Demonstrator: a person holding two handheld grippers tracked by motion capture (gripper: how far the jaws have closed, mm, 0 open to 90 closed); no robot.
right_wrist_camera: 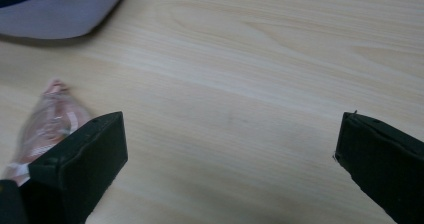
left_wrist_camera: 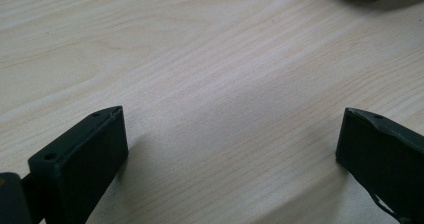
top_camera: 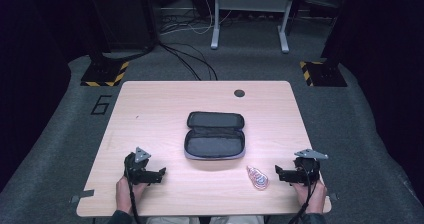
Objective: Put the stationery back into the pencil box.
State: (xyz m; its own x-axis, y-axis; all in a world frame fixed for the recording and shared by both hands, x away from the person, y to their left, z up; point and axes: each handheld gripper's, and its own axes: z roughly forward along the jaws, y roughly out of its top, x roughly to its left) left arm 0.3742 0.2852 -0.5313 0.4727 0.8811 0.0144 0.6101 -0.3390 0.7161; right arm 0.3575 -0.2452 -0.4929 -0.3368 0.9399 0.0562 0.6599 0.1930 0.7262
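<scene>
An open dark zip case (top_camera: 215,135) with a grey rim lies flat in the middle of the wooden table (top_camera: 150,104). A small clear plastic packet (top_camera: 257,177) with pink and white contents lies near the front edge, right of centre; the right gripper view has the packet (right_wrist_camera: 50,121) beside its left jaw, outside the gap. My right gripper (top_camera: 280,173) is just right of the packet, jaws wide apart over bare wood (right_wrist_camera: 230,129). My left gripper (top_camera: 159,174) is at the front left, also open with bare wood between its jaws (left_wrist_camera: 232,134).
A round cable hole (top_camera: 239,92) sits near the table's far edge. Beyond the table are a grey carpet, cables, a white desk frame (top_camera: 250,14) and two stands with yellow-black striped bases (top_camera: 105,73). A corner of the case (right_wrist_camera: 55,9) is close ahead of my right gripper.
</scene>
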